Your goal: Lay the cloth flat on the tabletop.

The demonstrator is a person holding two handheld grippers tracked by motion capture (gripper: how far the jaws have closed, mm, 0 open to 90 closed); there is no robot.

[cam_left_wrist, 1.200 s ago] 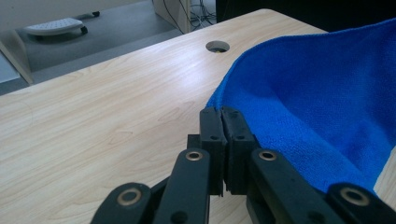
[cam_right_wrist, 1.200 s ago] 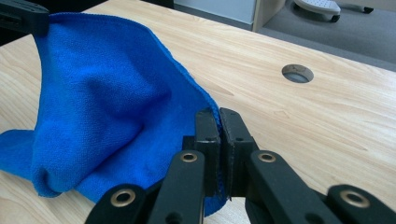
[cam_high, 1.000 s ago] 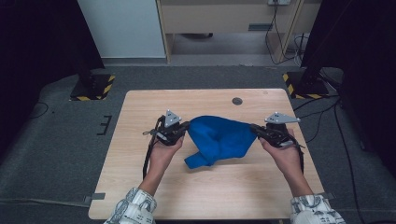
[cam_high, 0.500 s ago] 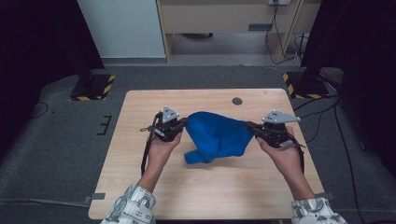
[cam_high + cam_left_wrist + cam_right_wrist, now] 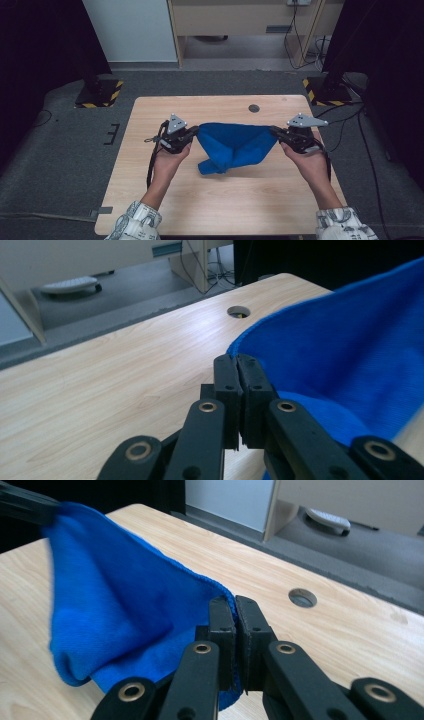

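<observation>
The left tongs (image 5: 192, 136) and right tongs (image 5: 276, 132) each clamp a corner of the blue cloth (image 5: 232, 146), stretched above the worktop (image 5: 150, 120), its middle sagging. Pulling wider could tug a thin corner free.

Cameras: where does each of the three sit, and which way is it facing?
High view: fixed above the person's side, looking forward and down on the table; both forearms, left gripper and right gripper show.
Left gripper view: rides the left gripper, looking along its shut jaws across the table toward the grommet hole.
Right gripper view: rides the right gripper, looking likewise along its shut jaws.
Shared: all three show the blue cloth stretched between both grippers.
</observation>
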